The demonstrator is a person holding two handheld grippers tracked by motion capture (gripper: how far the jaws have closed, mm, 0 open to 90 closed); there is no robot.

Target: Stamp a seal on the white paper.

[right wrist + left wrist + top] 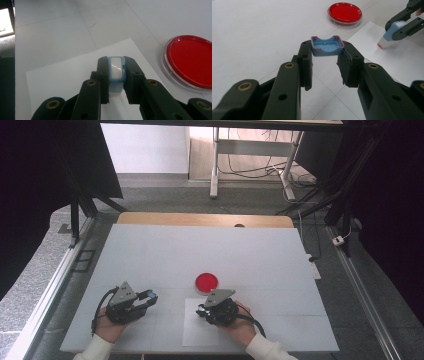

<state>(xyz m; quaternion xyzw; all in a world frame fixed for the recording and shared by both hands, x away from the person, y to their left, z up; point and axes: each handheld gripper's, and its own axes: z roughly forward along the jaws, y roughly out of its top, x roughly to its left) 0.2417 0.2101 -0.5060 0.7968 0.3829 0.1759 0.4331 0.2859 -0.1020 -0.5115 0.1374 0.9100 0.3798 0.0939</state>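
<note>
Left gripper: your left gripper (148, 298) rests low over the near left part of the table (150, 250), its jaws clenched on a blue cap (327, 46).
Cap: the blue cap sits crosswise between the fingertips (305, 53), hollow side up, with a reddish stain along its rim.
Right gripper: your right gripper (202, 311) hangs over the sheet of paper (192, 332) at the near middle of the table, its jaws grasping a blue and white stamp (116, 71).
Stamp: the stamp body is pinched on both sides; in the left gripper view its red tip (380, 45) points down at the paper, at or just above it; whether it touches you cannot tell.
Paper: the white sheet lies flat near the front edge, between your two hands.
Dish: a round red dish (206, 282) stands just beyond the far edge of the paper, close to the right gripper and apart from both jaws.
Hands: both your hands come in from the near edge, in white sleeves (95, 350).
</note>
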